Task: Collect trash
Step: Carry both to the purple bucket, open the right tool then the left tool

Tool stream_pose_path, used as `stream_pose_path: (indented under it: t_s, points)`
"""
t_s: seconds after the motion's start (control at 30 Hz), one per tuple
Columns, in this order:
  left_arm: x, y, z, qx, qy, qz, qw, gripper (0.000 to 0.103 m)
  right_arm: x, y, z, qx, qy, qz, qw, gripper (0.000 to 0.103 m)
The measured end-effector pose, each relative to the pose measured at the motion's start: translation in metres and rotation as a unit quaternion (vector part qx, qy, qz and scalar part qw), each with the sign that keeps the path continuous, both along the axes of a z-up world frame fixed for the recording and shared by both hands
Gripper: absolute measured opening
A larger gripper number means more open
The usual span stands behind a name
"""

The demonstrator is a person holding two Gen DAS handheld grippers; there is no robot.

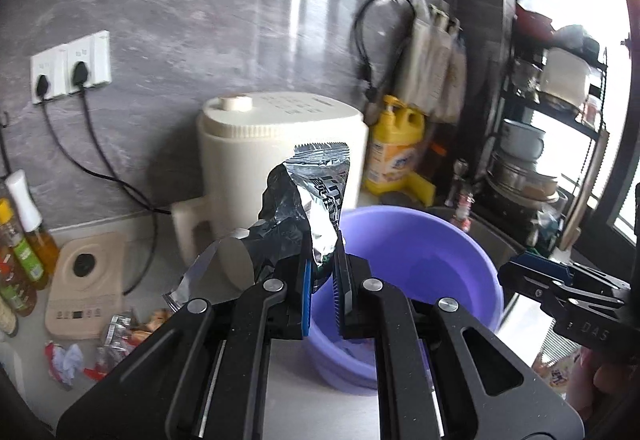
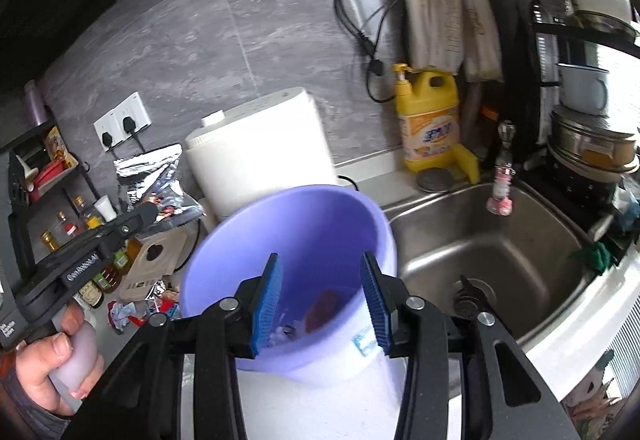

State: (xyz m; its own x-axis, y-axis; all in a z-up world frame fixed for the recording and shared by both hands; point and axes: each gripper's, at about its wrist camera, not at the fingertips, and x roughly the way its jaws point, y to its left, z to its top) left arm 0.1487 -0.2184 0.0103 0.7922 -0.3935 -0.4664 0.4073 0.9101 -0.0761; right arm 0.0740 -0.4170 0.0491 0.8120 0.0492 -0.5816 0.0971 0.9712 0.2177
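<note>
My left gripper (image 1: 323,260) is shut on a crumpled silver foil snack wrapper (image 1: 308,200) and holds it up just left of the purple plastic basin (image 1: 420,252). The wrapper also shows in the right wrist view (image 2: 156,180), with the left gripper (image 2: 150,212) beneath it. My right gripper (image 2: 320,284) is open and empty, hovering over the basin (image 2: 312,224), which holds some red and white scraps (image 2: 320,310). More small wrappers and crumpled paper (image 1: 96,348) lie on the counter at the left; they also show in the right wrist view (image 2: 140,310).
A cream appliance (image 1: 276,144) stands behind the basin. A yellow detergent bottle (image 2: 430,120) and a steel sink (image 2: 492,252) are to the right. A beige scale (image 1: 86,284), sauce bottles (image 1: 24,260) and plugged wall sockets (image 1: 72,66) are at the left. A dish rack (image 1: 556,144) stands far right.
</note>
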Motion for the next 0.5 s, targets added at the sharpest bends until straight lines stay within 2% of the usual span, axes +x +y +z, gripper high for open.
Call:
stream_pose_path:
  t_s: [0.17,0.23,0.3,0.33,0.43,0.5]
  points:
    - [0.003,-0.024,-0.010,0.007,0.022,-0.029,0.9993,0.010,-0.011,-0.011,-0.001,-0.002,0.004,-0.016,1.000,0.048]
    - [0.005,-0.031,-0.014,0.012,0.040,-0.045,0.9981,0.020,-0.014,-0.013,-0.001,-0.004,0.006,-0.020,1.000,0.049]
    - [0.003,-0.033,-0.017,0.014,0.044,-0.050,0.9977,0.055,-0.016,-0.013,-0.001,-0.006,0.007,-0.021,1.000,0.051]
    - [0.001,-0.032,-0.017,0.013,0.041,-0.051,0.9978,0.060,-0.016,-0.013,-0.001,-0.006,0.007,-0.021,1.000,0.052]
    - [-0.003,-0.029,-0.014,0.023,0.033,-0.048,0.9981,0.066,-0.016,-0.010,-0.002,-0.006,0.008,-0.015,1.000,0.052]
    - [-0.005,-0.023,-0.012,0.025,0.028,-0.038,0.9986,0.075,-0.015,-0.005,-0.003,-0.006,0.008,-0.006,1.000,0.053]
